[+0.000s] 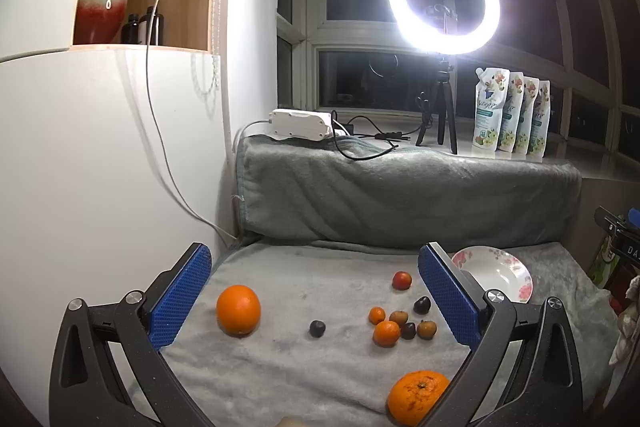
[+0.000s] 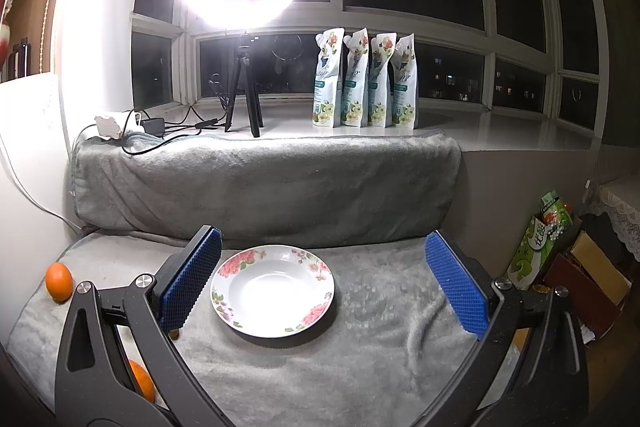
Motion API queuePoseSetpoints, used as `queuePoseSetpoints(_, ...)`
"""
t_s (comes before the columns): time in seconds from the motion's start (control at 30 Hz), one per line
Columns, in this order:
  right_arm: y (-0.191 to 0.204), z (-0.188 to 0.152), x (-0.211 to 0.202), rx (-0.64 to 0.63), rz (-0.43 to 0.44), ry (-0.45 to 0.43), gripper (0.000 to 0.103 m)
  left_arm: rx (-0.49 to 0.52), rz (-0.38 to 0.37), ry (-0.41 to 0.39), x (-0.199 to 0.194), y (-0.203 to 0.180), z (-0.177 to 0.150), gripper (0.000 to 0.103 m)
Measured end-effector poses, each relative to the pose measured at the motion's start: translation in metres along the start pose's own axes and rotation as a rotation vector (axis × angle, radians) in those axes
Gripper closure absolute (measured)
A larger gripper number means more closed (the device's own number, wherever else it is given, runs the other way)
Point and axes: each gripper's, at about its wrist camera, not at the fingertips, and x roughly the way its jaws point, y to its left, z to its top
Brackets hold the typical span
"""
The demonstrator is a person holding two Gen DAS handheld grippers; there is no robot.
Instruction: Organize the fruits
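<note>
Fruit lies on a grey blanket (image 1: 304, 355). A large orange (image 1: 238, 310) sits left, another large orange (image 1: 418, 395) near front. A dark plum (image 1: 317, 328) lies in the middle. A cluster of small fruits (image 1: 400, 323) and a red fruit (image 1: 401, 280) lie right. My left gripper (image 1: 316, 303) is open and empty above them. A white floral plate (image 2: 273, 291) is empty; it also shows in the left wrist view (image 1: 500, 273). My right gripper (image 2: 324, 287) is open and empty, with the plate between its fingers.
A ring light on a tripod (image 1: 442, 3), a white power strip (image 1: 302, 125) with cables and several refill pouches (image 2: 364, 83) stand on the windowsill. A white cabinet (image 1: 100, 155) is at left. Boxes and bags (image 2: 560, 259) stand right of the blanket.
</note>
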Motion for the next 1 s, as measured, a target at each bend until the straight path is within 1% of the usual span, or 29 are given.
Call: queuePoseSetpoints(1.0,0.0025,-0.0021,0.0009,0.004,0.005,-0.003,0.000,-0.001,-0.004,0.006,0.0021,-0.0040,-0.0017,0.000)
